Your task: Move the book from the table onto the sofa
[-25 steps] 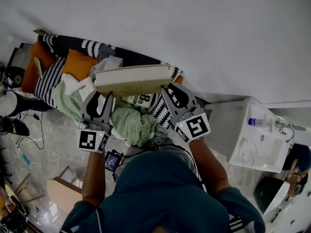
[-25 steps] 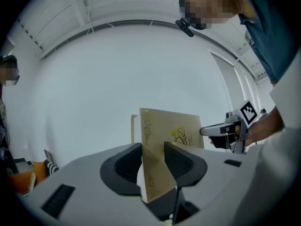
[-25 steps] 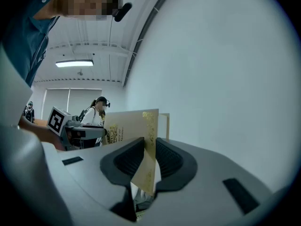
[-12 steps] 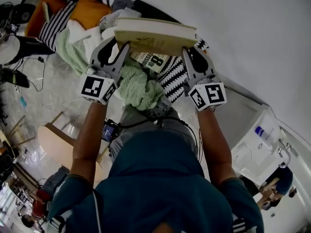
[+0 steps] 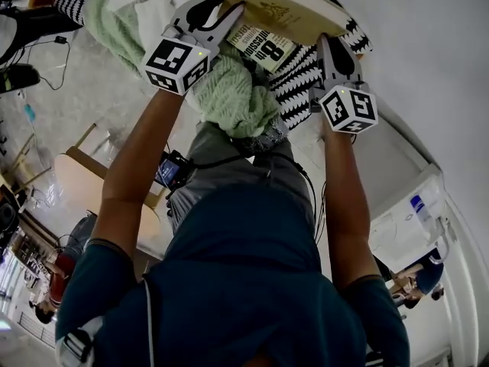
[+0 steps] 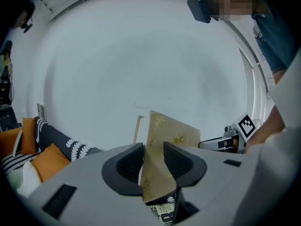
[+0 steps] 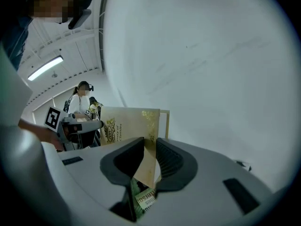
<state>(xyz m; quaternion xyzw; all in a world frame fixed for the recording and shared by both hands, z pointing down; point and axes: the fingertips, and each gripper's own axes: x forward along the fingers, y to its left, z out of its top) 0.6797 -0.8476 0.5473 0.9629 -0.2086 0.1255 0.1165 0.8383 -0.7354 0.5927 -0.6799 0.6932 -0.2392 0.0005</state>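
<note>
1. Head view: The left gripper (image 5: 231, 2) and the right gripper (image 5: 332, 46) are each clamping one end of the tan book (image 5: 294, 10), which is hanging between them over the sofa (image 5: 302, 90).
   - The top edge of the frame is cutting off the book's far side.
   - A printed booklet (image 5: 263, 44) is lying beneath the book, which is covering part of it.
   - A green cloth (image 5: 229, 90) is hiding the seat beside the booklet.
   - Whether the book is touching the booklet cannot be determined.
2. Left gripper view: Both jaws are pressing on the book's cover from opposite sides.
   - The gripper body is blocking the cover's lower edge.
   - The right gripper is showing past the far end.
   - An orange cushion (image 6: 49, 161) is showing at lower left, where the dark lens rim is cutting the sofa off.
3. Right gripper view: The jaws are pinching a corner of the cover.
   - The gold print is too small to read.
   - A strip of the booklet is showing below the jaws.
   - A second person (image 7: 81, 102) is standing in the background, small and indistinct.
</note>
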